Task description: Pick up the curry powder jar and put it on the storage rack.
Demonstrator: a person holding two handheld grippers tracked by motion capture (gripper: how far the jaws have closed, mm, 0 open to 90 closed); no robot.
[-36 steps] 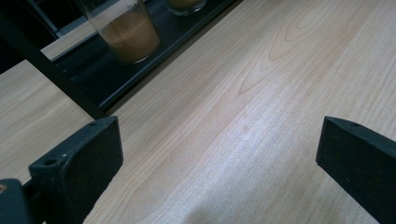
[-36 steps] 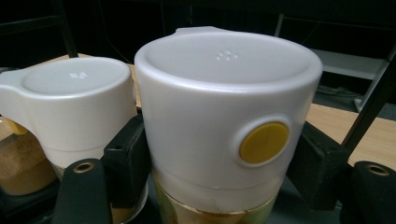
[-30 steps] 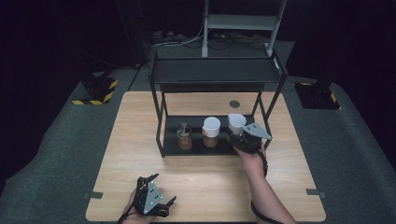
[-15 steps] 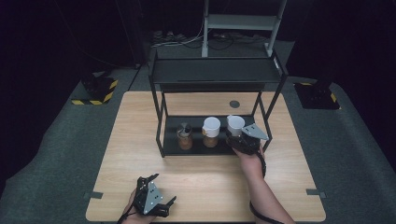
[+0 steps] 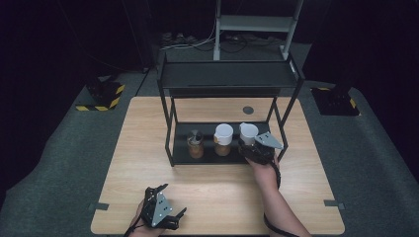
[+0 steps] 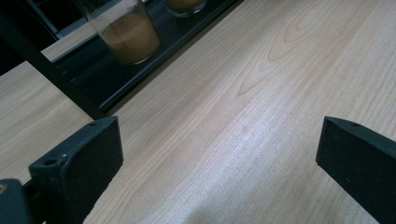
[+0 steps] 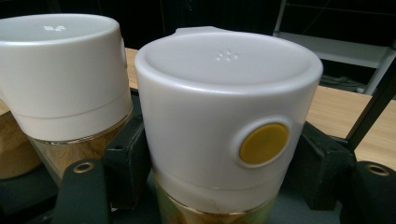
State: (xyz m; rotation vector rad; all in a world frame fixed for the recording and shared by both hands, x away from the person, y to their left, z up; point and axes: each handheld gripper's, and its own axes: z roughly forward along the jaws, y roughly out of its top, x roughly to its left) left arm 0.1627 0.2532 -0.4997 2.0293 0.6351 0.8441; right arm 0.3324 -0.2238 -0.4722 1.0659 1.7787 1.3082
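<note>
A glass jar with a white lid and a yellow button (image 7: 224, 121) stands at the right end of the black rack's lower shelf (image 5: 207, 157). My right gripper (image 7: 219, 158) is shut on it, one pad (image 7: 126, 158) on each side below the lid. From above, the right gripper (image 5: 248, 144) reaches into the shelf at that jar (image 5: 248, 132). A second white-lidded jar (image 5: 223, 139) stands just left of it, and a jar of brown powder (image 5: 195, 145) further left. My left gripper (image 5: 173, 200) rests open on the table near its front edge, nothing between its jaws (image 6: 219, 158).
The rack's upper shelf (image 5: 227, 76) overhangs the jars, and its posts (image 5: 169, 133) frame the lower shelf. The wooden table (image 5: 148, 128) has bare room left, right and in front of the rack. A dark round disc (image 5: 248, 110) sits behind the rack.
</note>
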